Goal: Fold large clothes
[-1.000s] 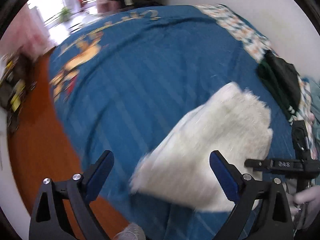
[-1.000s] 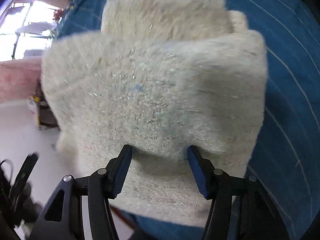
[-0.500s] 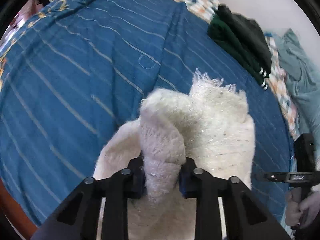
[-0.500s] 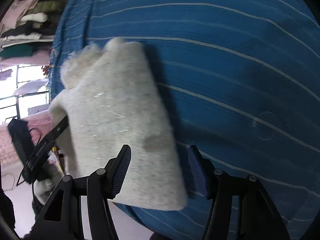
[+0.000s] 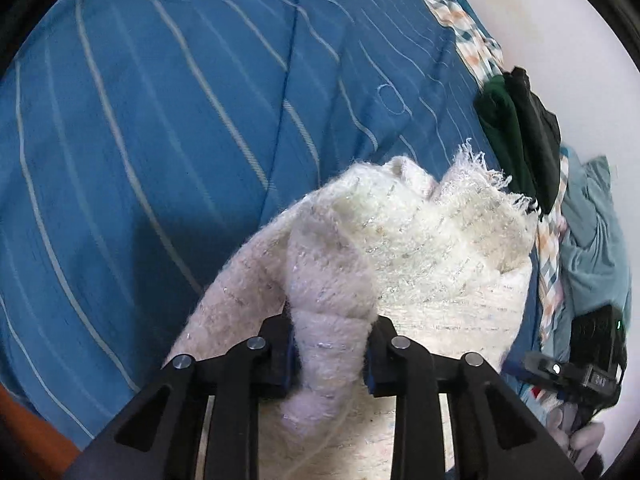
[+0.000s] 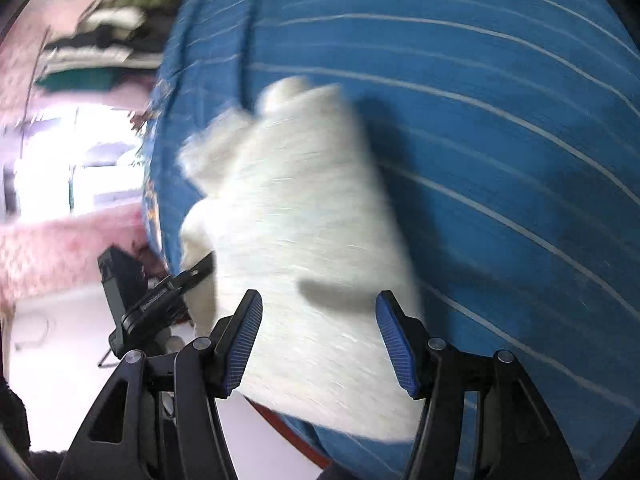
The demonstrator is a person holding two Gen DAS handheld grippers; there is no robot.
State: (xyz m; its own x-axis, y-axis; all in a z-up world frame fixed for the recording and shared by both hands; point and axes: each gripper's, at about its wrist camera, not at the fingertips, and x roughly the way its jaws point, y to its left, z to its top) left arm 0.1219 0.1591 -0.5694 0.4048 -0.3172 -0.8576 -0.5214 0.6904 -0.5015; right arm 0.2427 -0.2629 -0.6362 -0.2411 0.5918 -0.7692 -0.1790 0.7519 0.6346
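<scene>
Left wrist view: your left gripper (image 5: 331, 354) has its jaws pinched narrow on a bunched-up fold of the fluffy white sweater (image 5: 420, 248). They've just eased open a touch, but the knit is still squeezed between the pads. The rest of the sweater spreads out past the jaws on the blue striped bedspread (image 5: 160, 140), fringe end pointing away from you. Beyond it, a dark green garment (image 5: 508, 128) lies by the wall, with a teal one (image 5: 592, 240) to the right. Your right gripper (image 6: 319, 340) hangs above the near end of the sweater with its jaws about half open, pads not touching the knit. That view is pretty blurry, and a bright window (image 6: 52, 152) shows at the left.
</scene>
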